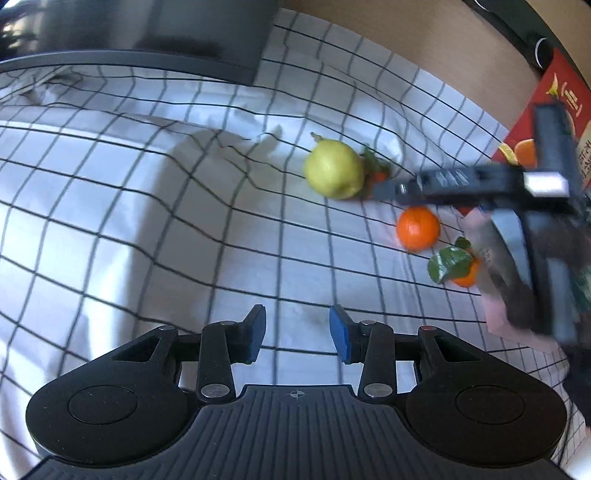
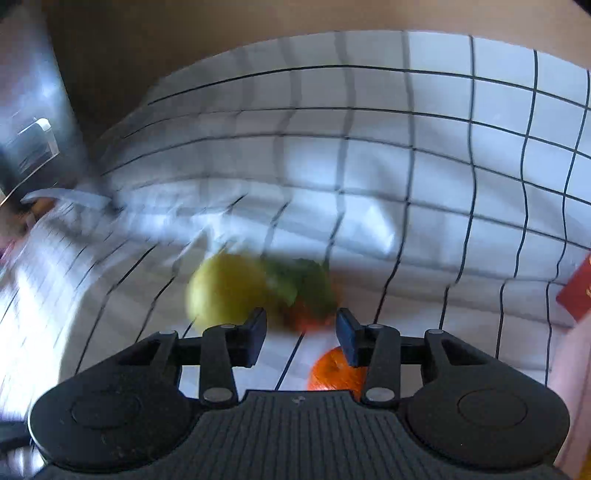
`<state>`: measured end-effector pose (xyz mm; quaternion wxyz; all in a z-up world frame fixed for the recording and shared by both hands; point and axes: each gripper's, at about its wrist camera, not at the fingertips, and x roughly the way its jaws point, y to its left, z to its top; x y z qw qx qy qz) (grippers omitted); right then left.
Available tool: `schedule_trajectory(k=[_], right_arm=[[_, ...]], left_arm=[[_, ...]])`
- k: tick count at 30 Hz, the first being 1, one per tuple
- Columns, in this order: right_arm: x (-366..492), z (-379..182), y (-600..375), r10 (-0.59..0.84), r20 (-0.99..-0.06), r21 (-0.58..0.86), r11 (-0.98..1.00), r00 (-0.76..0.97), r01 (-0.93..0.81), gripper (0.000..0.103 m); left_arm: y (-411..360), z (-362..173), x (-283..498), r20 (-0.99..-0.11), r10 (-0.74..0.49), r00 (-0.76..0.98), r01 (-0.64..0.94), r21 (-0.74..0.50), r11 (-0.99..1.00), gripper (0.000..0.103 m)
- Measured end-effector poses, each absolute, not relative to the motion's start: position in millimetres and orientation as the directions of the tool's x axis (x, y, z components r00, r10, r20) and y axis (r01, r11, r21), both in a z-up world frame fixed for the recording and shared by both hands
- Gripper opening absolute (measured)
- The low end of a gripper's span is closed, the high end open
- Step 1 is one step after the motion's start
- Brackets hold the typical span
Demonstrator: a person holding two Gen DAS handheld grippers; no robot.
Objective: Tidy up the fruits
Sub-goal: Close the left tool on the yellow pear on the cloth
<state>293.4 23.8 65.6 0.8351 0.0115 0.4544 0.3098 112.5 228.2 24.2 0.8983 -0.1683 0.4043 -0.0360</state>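
Left gripper (image 1: pixel 297 334) is up front with its blue pads spread and nothing between them, just checked cloth (image 1: pixel 147 229) underneath. Loads of bare cloth to its left and ahead. Right gripper (image 2: pixel 301 334) is also released, jaws apart over the cloth, gripping nothing; a plain orange (image 2: pixel 334 369) sits right under its right finger. Just past its tips is the pear (image 2: pixel 225 288) with a leafy orange (image 2: pixel 306 295) touching its right side, pretty blurred so I can't tell how close the pads are. From the left wrist view, another leafy orange (image 1: pixel 461 266) sits nearer, at the right edge. A red fruit box (image 1: pixel 546 110) is far right, contents hidden. A dark box (image 1: pixel 147 33) stands at the far edge.
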Motion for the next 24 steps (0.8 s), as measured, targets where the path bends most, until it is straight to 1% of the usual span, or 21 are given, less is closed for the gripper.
schedule_trajectory(k=[3, 5, 7, 8, 13, 15, 17, 20, 22, 24], right_arm=[[257, 71, 13, 0.595, -0.735, 0.348, 0.742, 0.325, -0.573, 0.042], [237, 76, 6, 0.608, -0.723, 0.338, 0.725, 0.327, -0.6, 0.042], [221, 84, -2, 0.6, -0.71, 0.296, 0.729, 0.368, -0.618, 0.044], [217, 88, -6, 0.588, -0.705, 0.266, 0.737, 0.396, -0.622, 0.047], [210, 113, -25, 0.471, -0.675, 0.093, 0.818, 0.568, -0.567, 0.048], [206, 123, -38, 0.459, -0.652, 0.081, 0.833, 0.603, -0.547, 0.049], [198, 129, -52, 0.465, -0.639, 0.096, 0.839, 0.613, -0.536, 0.052], [184, 132, -70, 0.422, -0.635, 0.063, 0.863, 0.646, -0.501, 0.052], [171, 132, -81, 0.387, -0.632, 0.029, 0.878, 0.671, -0.479, 0.052], [159, 130, -91, 0.388, -0.644, 0.049, 0.881, 0.66, -0.471, 0.052]], left_arm=[[219, 24, 119, -0.71, -0.215, 0.671, -0.054, -0.335, 0.941, 0.042], [212, 25, 122, -0.709, -0.22, 0.67, -0.039, -0.33, 0.943, 0.042], [204, 25, 126, -0.71, -0.231, 0.666, -0.022, -0.328, 0.944, 0.042], [201, 25, 128, -0.71, -0.236, 0.663, -0.015, -0.327, 0.945, 0.042], [185, 32, 139, -0.699, -0.273, 0.661, 0.031, -0.338, 0.941, 0.042], [181, 38, 149, -0.683, -0.279, 0.675, 0.043, -0.34, 0.939, 0.042], [178, 44, 159, -0.668, -0.27, 0.693, 0.037, -0.342, 0.939, 0.042], [176, 53, 176, -0.652, -0.244, 0.718, 0.024, -0.327, 0.945, 0.042], [178, 58, 191, -0.646, -0.186, 0.74, -0.003, -0.28, 0.96, 0.042], [184, 62, 210, -0.635, -0.117, 0.764, -0.057, -0.246, 0.968, 0.042]])
